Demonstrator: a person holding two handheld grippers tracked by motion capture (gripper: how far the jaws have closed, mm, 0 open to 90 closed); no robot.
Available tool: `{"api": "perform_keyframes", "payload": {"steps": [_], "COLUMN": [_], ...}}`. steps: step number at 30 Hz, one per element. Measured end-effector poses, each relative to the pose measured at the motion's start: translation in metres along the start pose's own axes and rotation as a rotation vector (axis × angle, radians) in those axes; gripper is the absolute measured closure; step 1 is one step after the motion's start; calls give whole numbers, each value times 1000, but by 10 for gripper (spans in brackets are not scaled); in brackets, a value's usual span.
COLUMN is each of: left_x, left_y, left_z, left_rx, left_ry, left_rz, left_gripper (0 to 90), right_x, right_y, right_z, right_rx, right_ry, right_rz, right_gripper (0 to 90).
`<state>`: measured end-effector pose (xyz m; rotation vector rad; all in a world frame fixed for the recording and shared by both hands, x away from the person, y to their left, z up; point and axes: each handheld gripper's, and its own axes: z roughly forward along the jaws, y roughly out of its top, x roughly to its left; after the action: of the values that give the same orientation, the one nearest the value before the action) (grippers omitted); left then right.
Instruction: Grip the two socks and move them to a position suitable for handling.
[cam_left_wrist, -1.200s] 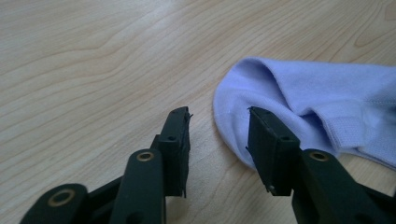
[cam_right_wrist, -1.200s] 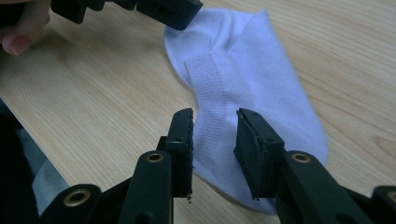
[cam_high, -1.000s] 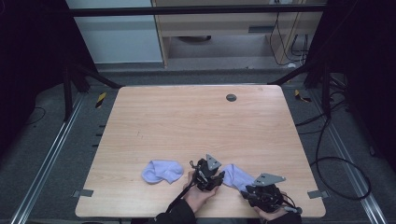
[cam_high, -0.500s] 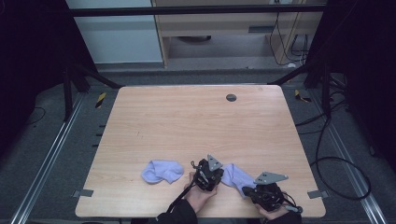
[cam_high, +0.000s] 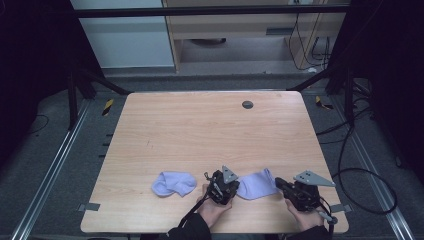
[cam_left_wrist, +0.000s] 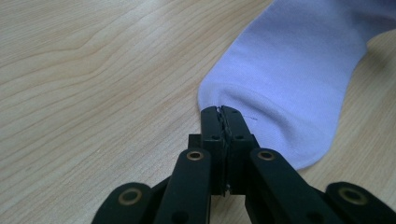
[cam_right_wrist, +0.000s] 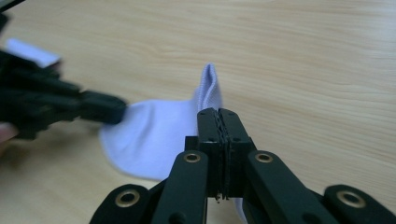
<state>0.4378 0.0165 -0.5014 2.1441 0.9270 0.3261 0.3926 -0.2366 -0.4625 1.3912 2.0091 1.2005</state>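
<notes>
Both tongs have just clamped shut on the pale sock (cam_high: 256, 184) — left gripper (cam_high: 223, 186) pinching one end, right gripper (cam_high: 296, 192) the other — so lifting looks next.

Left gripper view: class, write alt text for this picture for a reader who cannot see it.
The left gripper, its two black jaws shut, pinches the rounded edge of a pale lilac sock. The sock lies flat on a light wooden table and runs away toward the upper right of the picture.
</notes>
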Motion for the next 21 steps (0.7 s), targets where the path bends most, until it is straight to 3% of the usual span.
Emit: {"api": "perform_keyframes", "payload": {"steps": [5, 9, 13, 18, 21], "left_x": [1, 1, 3, 10, 21], "left_y": [0, 1, 1, 6, 12], "left_z": [0, 0, -2, -12, -25], "left_rx": [-5, -14, -28, -56, -74], "left_ry": [-3, 0, -1, 10, 10], "left_rz": [1, -4, -15, -26, -39], "left_gripper": [879, 869, 839, 689, 615], "right_x": [-13, -18, -18, -13, -11], "right_y": [-4, -6, -6, -4, -1], "right_z": [6, 6, 6, 6, 4], "right_rx": [34, 27, 20, 22, 6], "right_ry": [-108, -151, -150, -126, -110], "right_rz": [23, 11, -1, -21, -16], "right_gripper": [864, 743, 701, 664, 646]}}
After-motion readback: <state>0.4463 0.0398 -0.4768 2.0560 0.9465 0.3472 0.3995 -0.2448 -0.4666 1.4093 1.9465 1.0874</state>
